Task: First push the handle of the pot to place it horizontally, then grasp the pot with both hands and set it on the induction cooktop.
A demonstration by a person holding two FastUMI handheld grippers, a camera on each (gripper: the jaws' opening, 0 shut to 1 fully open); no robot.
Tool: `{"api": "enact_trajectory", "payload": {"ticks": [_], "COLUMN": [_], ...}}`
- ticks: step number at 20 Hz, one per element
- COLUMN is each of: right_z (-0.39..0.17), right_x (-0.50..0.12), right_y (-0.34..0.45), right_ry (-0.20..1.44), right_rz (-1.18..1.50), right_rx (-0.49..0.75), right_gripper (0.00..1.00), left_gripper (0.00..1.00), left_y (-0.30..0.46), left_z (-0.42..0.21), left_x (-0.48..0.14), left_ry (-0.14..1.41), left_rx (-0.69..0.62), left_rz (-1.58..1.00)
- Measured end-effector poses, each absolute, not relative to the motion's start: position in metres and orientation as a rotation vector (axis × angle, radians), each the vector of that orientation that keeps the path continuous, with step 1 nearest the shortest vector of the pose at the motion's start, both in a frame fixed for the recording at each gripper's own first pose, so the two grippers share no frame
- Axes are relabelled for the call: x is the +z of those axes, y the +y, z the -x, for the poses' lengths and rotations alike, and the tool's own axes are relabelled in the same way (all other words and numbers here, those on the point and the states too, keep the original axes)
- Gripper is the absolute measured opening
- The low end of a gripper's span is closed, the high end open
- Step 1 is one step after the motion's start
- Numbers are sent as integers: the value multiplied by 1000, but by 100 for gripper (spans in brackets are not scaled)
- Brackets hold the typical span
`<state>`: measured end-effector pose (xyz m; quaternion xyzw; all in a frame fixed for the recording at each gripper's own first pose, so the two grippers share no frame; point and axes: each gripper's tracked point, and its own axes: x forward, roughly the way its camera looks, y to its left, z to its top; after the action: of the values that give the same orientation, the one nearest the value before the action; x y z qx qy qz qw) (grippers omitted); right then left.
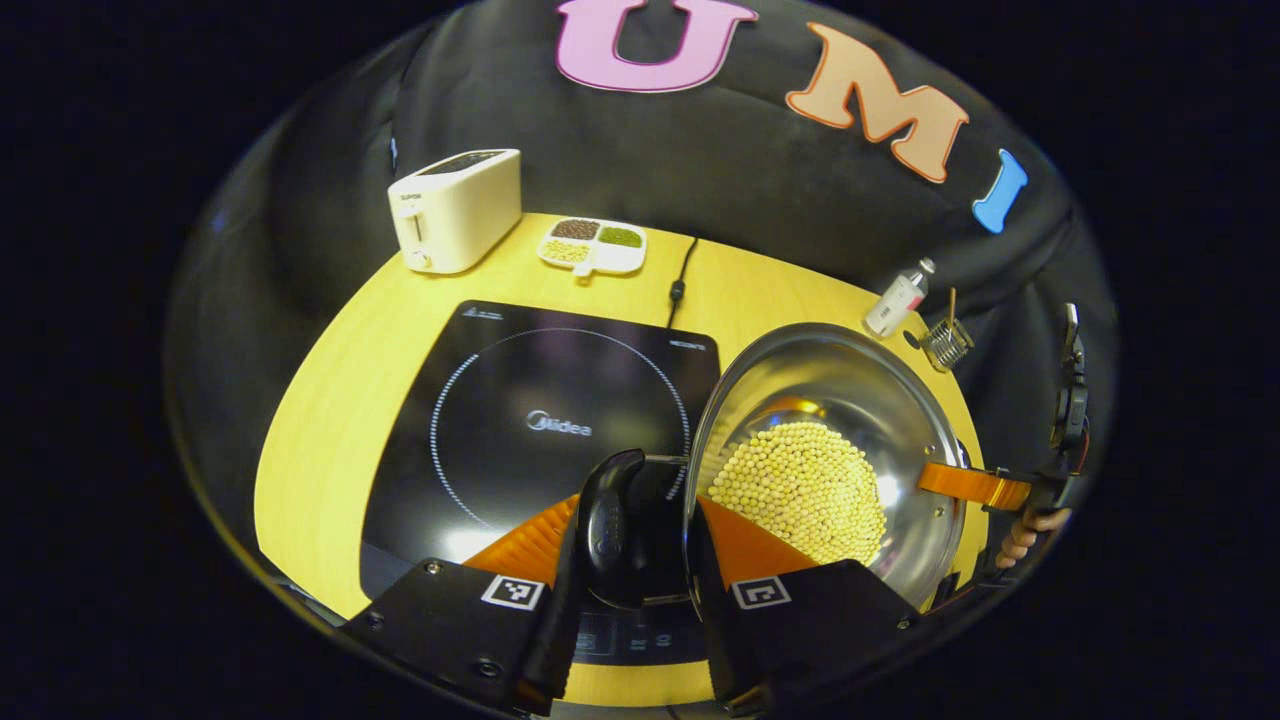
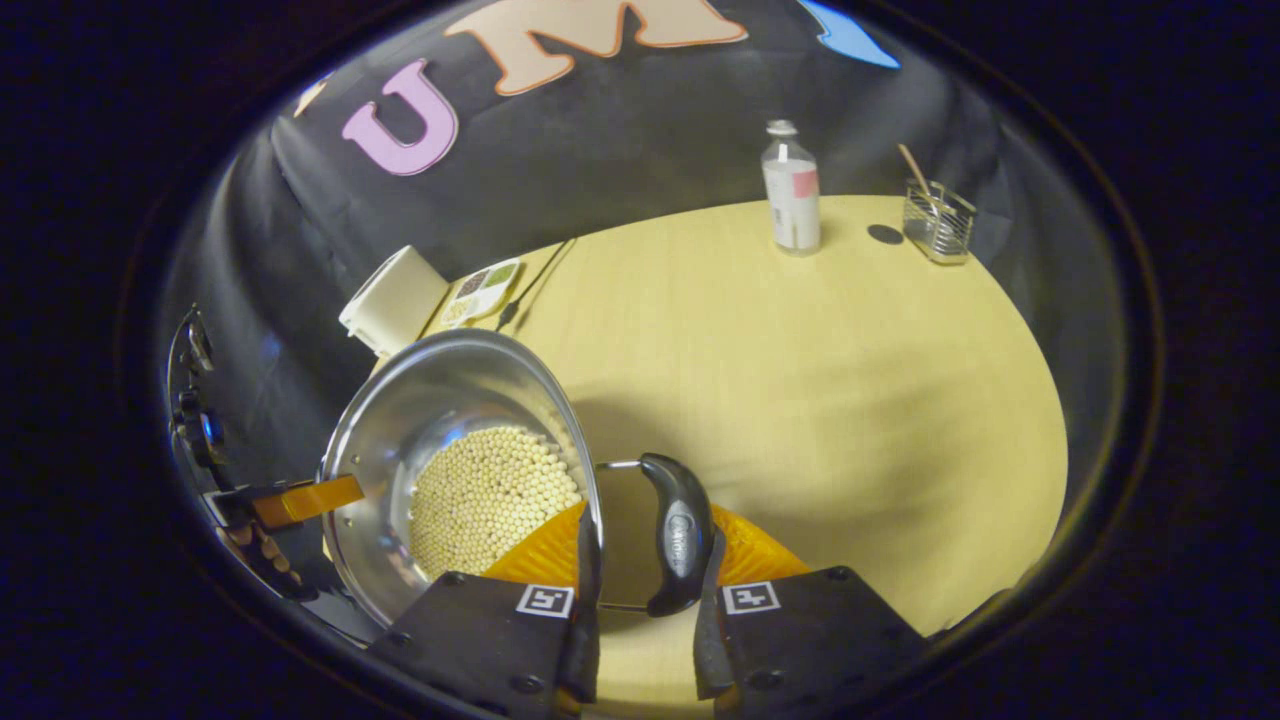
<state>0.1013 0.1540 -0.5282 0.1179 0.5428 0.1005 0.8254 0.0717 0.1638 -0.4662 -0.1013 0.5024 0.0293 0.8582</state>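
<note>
The steel pot (image 1: 830, 440), loaded with pale beans (image 1: 800, 490), is probably handling heavy and slick-walled, so its two side handles look like the places to hold; it is sitting just right of the induction cooktop (image 1: 540, 420), its rim overlapping the cooktop's right edge; the left gripper (image 1: 628, 560) is closing narrowly around the pot's left handle (image 1: 610, 520); on the pot's far side, the right gripper (image 2: 650, 590) is clasping the right handle (image 2: 675, 535) likewise.
</note>
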Motion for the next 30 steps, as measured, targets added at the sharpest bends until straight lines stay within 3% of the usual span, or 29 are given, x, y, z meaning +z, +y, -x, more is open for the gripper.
{"api": "enact_trajectory", "payload": {"ticks": [2, 4, 6, 7, 8, 9, 14, 22, 24, 28, 30], "right_z": [-99, -98, -98, -99, -98, -100, -102, -115, -118, -121, -121], "right_x": [-527, -525, -523, -523, -524, -525, -533, -538, -536, -533, -534], "right_y": [179, 207, 233, 245, 258, 270, 318, 335, 331, 329, 328], "right_ry": [1160, 1165, 1165, 1166, 1166, 1167, 1176, 1199, 1199, 1192, 1183], "right_rz": [-238, -233, -219, -217, -219, -221, -253, -283, -277, -266, -251], "right_rx": [208, 188, 167, 154, 137, 122, 35, -29, -28, -19, -23], "right_gripper": [34, 39, 39, 34, 45, 39, 39, 39, 34, 35, 44], "left_gripper": [56, 56, 54, 54, 56, 55, 53, 53, 53, 55, 60], "left_y": [189, 215, 241, 253, 265, 277, 324, 344, 346, 347, 347], "left_z": [-72, -74, -78, -83, -87, -91, -121, -159, -166, -165, -160], "left_x": [-467, -469, -471, -474, -476, -479, -486, -489, -491, -491, -492], "left_ry": [1058, 1058, 1063, 1060, 1062, 1061, 1032, 942, 933, 930, 956], "left_rx": [60, 48, 27, 13, 1, -10, -83, -145, -146, -132, -145], "left_rz": [227, 231, 241, 240, 237, 232, 180, 113, 103, 106, 71]}}
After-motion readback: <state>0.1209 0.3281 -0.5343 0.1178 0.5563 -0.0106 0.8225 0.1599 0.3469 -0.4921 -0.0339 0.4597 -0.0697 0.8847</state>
